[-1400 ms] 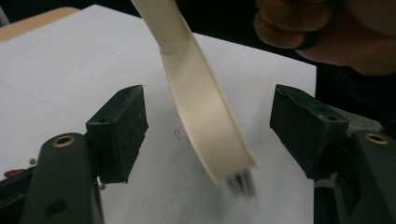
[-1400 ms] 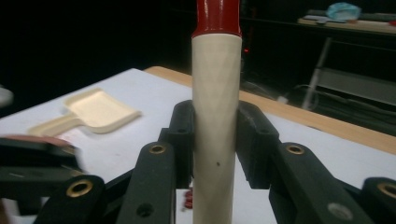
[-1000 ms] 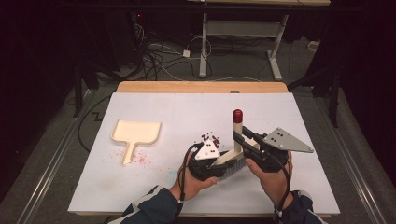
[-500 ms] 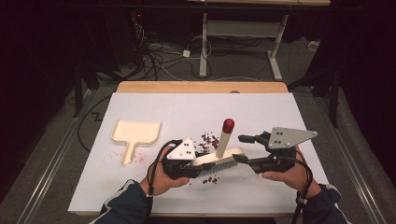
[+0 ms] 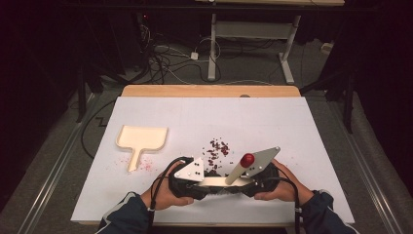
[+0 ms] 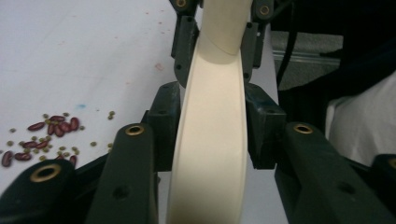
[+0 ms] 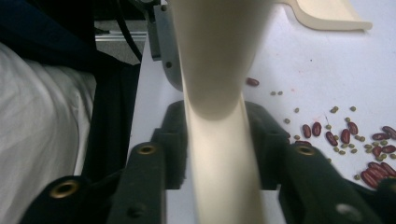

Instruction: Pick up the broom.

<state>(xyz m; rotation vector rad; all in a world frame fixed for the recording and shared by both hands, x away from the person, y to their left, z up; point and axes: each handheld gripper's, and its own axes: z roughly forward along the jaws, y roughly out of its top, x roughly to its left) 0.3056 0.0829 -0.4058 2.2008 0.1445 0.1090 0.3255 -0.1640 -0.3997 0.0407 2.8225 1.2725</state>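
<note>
- A cream hand brush [image 5: 221,181] with a red-tipped handle lies near the table's front edge, just in front of a scatter of red and green beans [image 5: 217,148]
- Its long axis runs left to right, with the handle rising toward the right
- The left gripper [image 5: 191,181] is clamped on the brush's left end and the right gripper [image 5: 253,181] on its right end; both point inward at each other
- Earlier frames are given: the left jaws have just opened a little and the right jaws have just closed, with the brush between both pairs
- The beans lie just beyond the brush; a cream dustpan [image 5: 141,140] sits well apart, to their left
- Left gripper view: jaws pressing the brush body [image 6: 212,135], the other gripper's jaws farther along it, beans [image 6: 51,128] at left
- Right gripper view: jaws on the brush [image 7: 219,140], beans [image 7: 348,135] at right, dustpan edge [image 7: 327,16] at top
</note>
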